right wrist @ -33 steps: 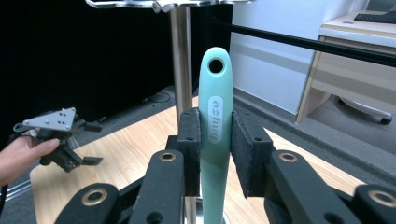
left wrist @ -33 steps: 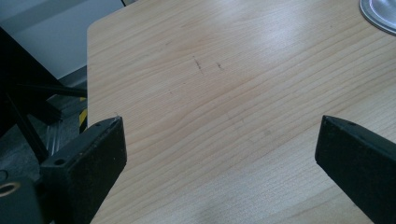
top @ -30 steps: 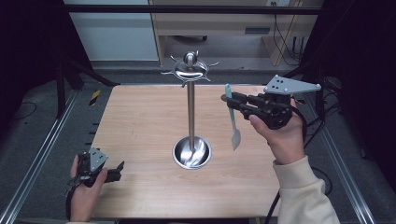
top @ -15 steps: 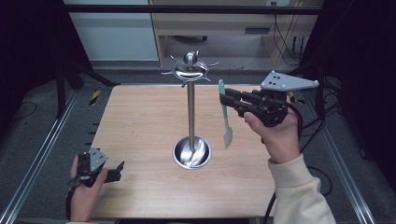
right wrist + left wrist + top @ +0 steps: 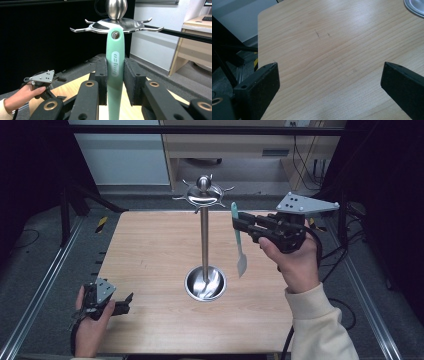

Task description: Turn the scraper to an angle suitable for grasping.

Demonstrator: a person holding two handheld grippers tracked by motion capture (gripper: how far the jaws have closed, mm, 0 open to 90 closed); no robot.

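Mint-green spatula (image 5: 115,72) is pinched between the right gripper (image 5: 246,226) jaws, long axis upright, blade down. Its handle hole is held just below the hook-ringed stand (image 5: 204,240), likely meant for a hook. Raised handle lettering cannot be read. Left gripper (image 5: 125,304) is rested spread, well apart.

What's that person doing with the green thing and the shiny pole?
A person holds a gripper in each hand. The right gripper is clamped on a mint-green spatula, holding it upright in the air next to the metal stand. In the right gripper view the hole in its handle sits level with the stand's hooks, probably so it can be hung there. The left gripper rests open and empty near the table's corner.
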